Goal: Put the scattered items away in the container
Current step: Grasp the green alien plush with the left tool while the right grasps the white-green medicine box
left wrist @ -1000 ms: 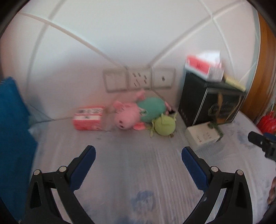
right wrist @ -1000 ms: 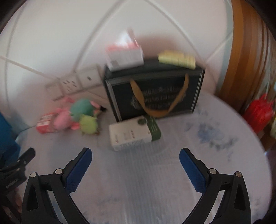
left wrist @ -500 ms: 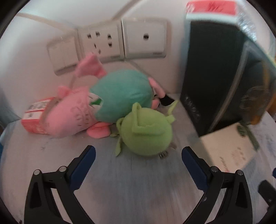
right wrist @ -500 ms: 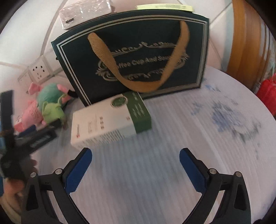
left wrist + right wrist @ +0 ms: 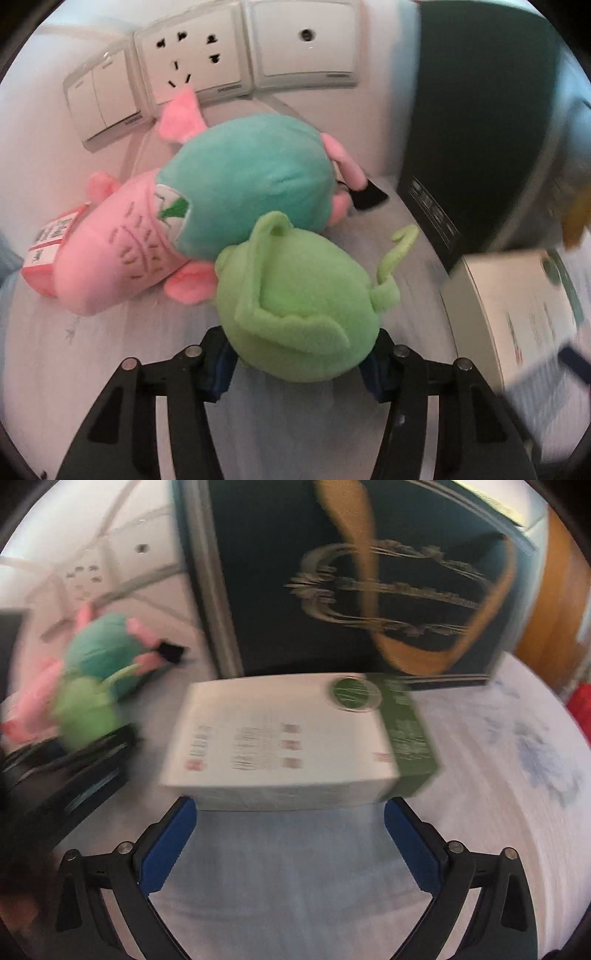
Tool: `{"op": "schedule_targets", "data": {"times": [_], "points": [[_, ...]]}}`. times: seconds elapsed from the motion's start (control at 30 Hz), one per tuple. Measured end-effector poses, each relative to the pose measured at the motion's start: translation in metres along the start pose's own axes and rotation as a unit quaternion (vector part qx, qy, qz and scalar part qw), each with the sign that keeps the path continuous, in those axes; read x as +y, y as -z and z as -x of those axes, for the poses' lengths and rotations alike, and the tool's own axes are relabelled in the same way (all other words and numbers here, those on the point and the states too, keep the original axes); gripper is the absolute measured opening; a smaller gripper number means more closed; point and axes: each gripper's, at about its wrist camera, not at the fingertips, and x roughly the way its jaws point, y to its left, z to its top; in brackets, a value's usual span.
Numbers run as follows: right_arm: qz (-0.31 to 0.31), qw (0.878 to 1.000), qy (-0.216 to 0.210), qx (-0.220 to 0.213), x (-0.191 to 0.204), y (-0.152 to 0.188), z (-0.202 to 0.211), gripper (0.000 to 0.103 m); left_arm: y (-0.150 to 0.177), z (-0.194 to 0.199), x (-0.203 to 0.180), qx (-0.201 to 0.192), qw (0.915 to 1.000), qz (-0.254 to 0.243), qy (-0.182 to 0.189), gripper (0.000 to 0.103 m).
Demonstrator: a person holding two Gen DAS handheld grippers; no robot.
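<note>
In the left wrist view my left gripper point(image 5: 299, 363) is shut on the round green plush toy point(image 5: 299, 306), its blue pads pressing both sides. A pink and teal pig plush point(image 5: 207, 214) lies just behind it. In the right wrist view my right gripper point(image 5: 290, 821) is open, its blue pads level with the near edge of the white and green box point(image 5: 295, 738), one at each side. The dark green gift bag point(image 5: 369, 576) with a gold handle stands right behind the box. The left gripper and green plush point(image 5: 85, 712) show blurred at the left.
A red and white carton point(image 5: 48, 254) lies left of the pig plush. Wall sockets point(image 5: 207, 62) sit behind the toys. The white box point(image 5: 517, 314) and the bag point(image 5: 480, 129) are to the right of the green plush. A wooden edge point(image 5: 554, 609) stands at far right.
My left gripper moved in and closed on the green plush. My right gripper moved forward until its pads reached the near edge of the white and green box.
</note>
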Motion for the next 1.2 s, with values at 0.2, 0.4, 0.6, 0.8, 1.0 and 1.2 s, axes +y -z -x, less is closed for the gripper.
{"op": "schedule_targets", "data": {"times": [0.2, 0.4, 0.6, 0.8, 1.0, 1.2], "points": [[-0.115, 0.99, 0.083, -0.001, -0.108, 0.008, 0.022, 0.103, 0.042, 0.041, -0.014, -0.006, 0.9968, -0.069, 0.04, 0.054], [-0.119, 0.99, 0.058, -0.036, -0.106, -0.02, 0.03, 0.096, 0.037, 0.052, -0.014, -0.017, 0.9989, -0.026, 0.035, 0.054], [-0.128, 0.988, 0.09, 0.0, -0.126, -0.027, -0.011, 0.088, 0.046, 0.061, -0.004, -0.014, 0.9988, -0.014, 0.045, 0.054], [0.099, 0.991, -0.08, 0.038, -0.022, 0.015, 0.015, 0.086, 0.047, 0.061, 0.021, -0.004, 0.9999, 0.015, 0.001, 0.054], [0.094, 0.986, -0.138, -0.006, -0.001, 0.002, 0.036, 0.096, 0.054, 0.067, 0.062, 0.011, 0.9979, 0.059, -0.023, 0.054], [0.152, 0.98, -0.13, 0.01, 0.041, -0.006, 0.014, 0.103, 0.06, 0.072, 0.065, 0.007, 0.997, 0.076, -0.018, 0.054]]}}
